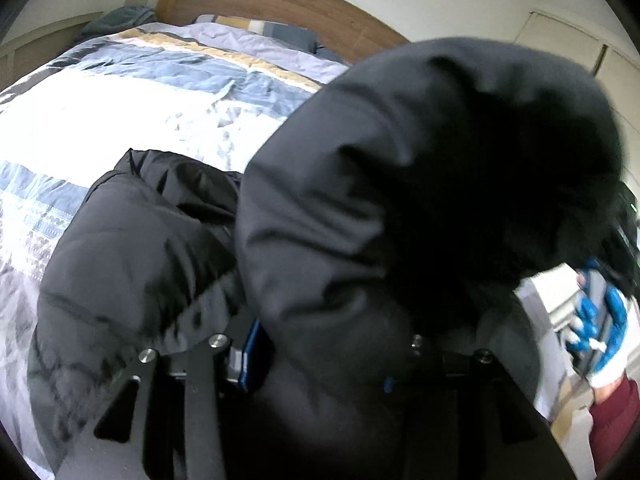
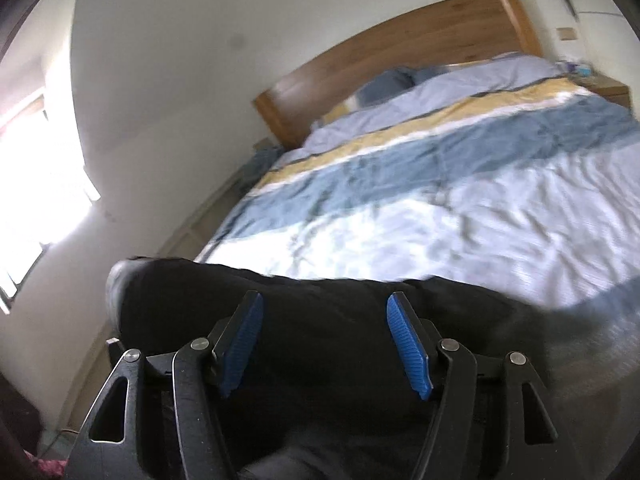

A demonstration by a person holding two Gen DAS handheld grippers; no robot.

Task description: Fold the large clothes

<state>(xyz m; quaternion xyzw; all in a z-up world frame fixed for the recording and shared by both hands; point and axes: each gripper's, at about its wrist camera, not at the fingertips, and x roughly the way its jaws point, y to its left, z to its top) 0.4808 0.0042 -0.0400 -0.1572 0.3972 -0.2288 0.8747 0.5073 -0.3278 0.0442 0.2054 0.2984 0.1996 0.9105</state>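
— Where is the black padded coat (image 1: 132, 248) found?

— It is spread at the near end of the bed (image 1: 120, 120), with a bulky fold (image 1: 400, 184) raised right over the left gripper (image 1: 320, 360). The left fingers are buried; whether cloth is pinched cannot be told.

— And the right gripper (image 2: 325, 344)?

— Its blue pads (image 2: 408, 348) are parted, nothing held between them; the coat lies just beneath and ahead, its edge running crosswise. A grasp there is judged likeliest next.
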